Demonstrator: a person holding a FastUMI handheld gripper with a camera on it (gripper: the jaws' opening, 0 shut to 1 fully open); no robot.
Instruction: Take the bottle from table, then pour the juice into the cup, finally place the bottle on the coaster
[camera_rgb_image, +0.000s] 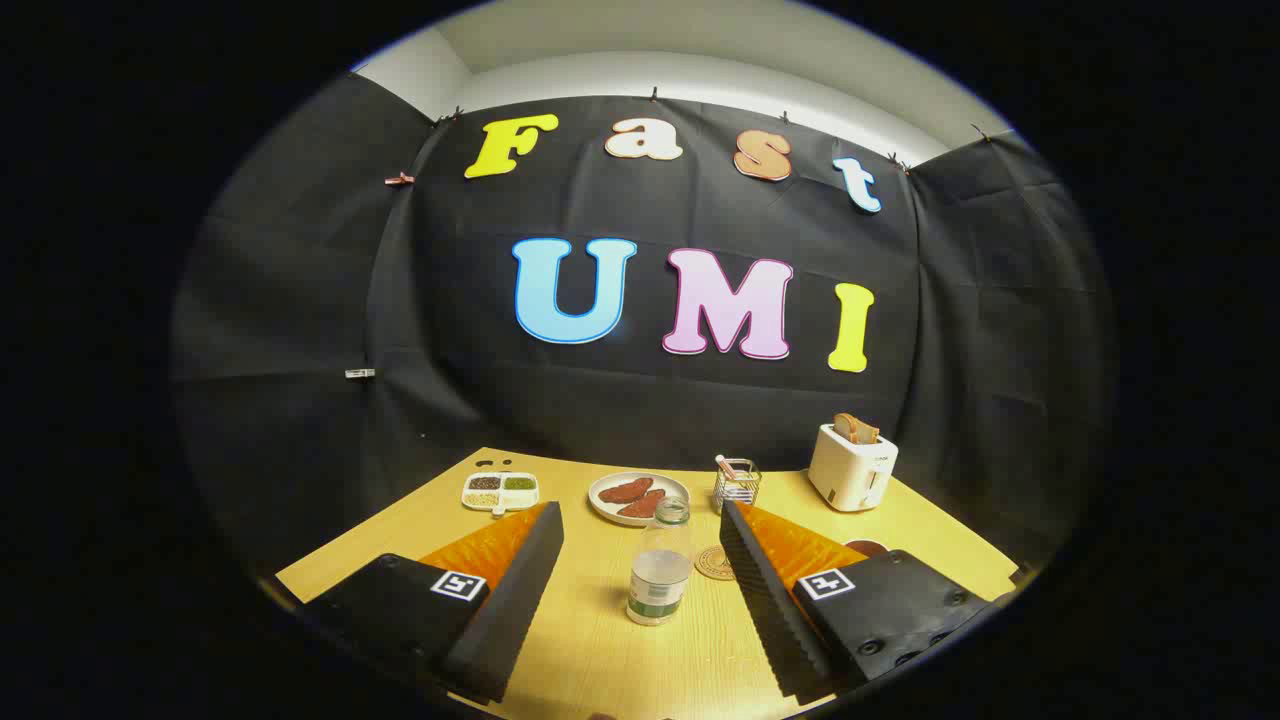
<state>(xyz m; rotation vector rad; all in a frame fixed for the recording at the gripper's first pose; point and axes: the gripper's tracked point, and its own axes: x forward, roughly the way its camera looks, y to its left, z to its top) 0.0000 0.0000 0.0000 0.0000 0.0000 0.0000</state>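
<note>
Standing upright on the counter (600, 640), the bottle (660, 565) is sitting between the wide-spread fingers of the tool (640, 585), untouched.

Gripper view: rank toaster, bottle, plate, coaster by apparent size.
1. Bottle, standing between the open tongs, nearest the camera, so likely inflated.
2-3. Toaster and plate look alike; not ranking them.
4. Coaster, partly hidden behind one finger.

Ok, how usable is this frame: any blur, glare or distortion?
Gripper view: sharp and evenly lit; fisheye bends the yellow wooden table edge. The clear plastic bottle stands upright between the open gripper fingers, without glare; the round cork coaster is partly hidden.
</note>
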